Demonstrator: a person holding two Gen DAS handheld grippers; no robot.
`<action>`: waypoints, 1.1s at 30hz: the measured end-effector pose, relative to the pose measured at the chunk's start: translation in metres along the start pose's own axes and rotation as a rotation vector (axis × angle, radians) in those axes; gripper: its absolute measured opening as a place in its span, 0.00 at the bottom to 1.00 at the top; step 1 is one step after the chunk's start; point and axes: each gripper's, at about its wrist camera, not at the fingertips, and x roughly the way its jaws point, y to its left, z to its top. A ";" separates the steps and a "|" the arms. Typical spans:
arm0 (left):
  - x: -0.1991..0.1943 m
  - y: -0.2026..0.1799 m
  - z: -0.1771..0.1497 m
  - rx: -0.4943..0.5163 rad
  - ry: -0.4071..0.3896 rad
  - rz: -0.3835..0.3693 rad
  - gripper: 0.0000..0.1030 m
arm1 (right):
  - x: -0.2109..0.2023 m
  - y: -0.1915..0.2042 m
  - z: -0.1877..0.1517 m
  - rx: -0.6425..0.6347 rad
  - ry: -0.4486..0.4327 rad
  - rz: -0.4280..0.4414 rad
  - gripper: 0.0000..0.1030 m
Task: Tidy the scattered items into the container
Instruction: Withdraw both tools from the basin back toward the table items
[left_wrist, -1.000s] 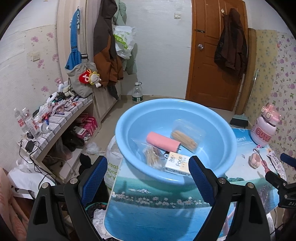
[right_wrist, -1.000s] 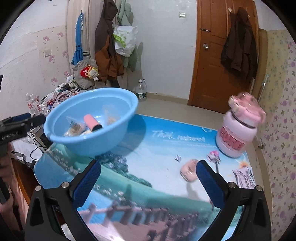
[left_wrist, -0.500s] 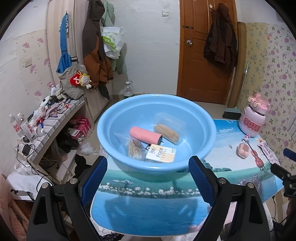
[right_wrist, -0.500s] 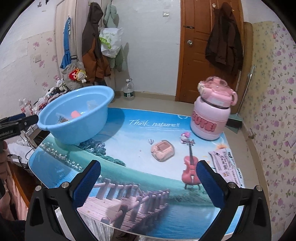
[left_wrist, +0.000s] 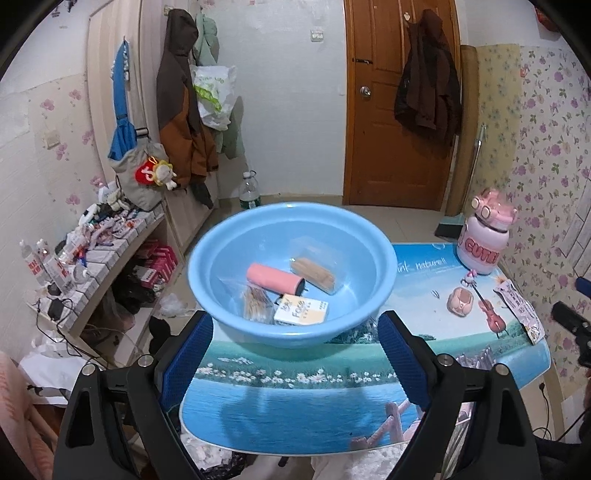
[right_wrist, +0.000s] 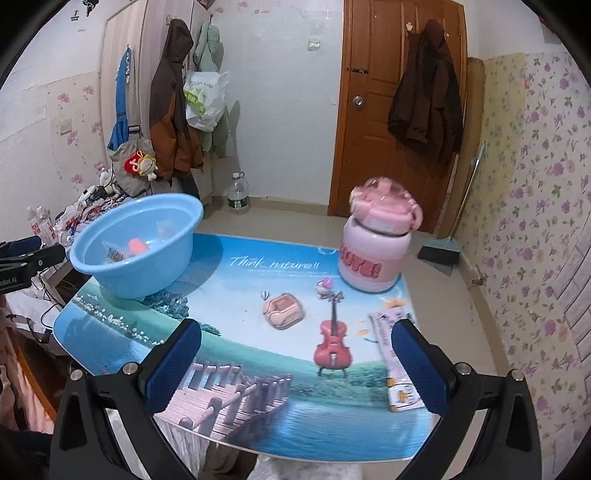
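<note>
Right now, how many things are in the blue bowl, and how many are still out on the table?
In the blue basin: 4 (pink roll, clear box of sticks, bag of swabs, small card box).
On the table: 3 (pink earbud case, flat packet, big pink bottle).
Total: 7.

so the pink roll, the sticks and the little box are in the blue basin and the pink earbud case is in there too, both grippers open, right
Not quite. The pink earbud case is not in the blue basin; it lies on the table mat, apart from the basin, as the right wrist view shows. The rest holds: pink roll, sticks and little box are inside, and the left gripper and right gripper are open.
</note>
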 end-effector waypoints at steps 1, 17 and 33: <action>-0.001 0.001 0.001 -0.004 0.000 0.005 0.89 | -0.004 -0.003 0.001 0.003 -0.005 -0.006 1.00; -0.019 -0.003 0.011 -0.005 -0.017 0.000 0.89 | -0.026 0.001 0.019 0.013 -0.039 0.003 1.00; -0.010 -0.017 0.006 -0.001 0.023 -0.039 0.89 | -0.021 -0.005 0.018 0.064 -0.035 0.036 1.00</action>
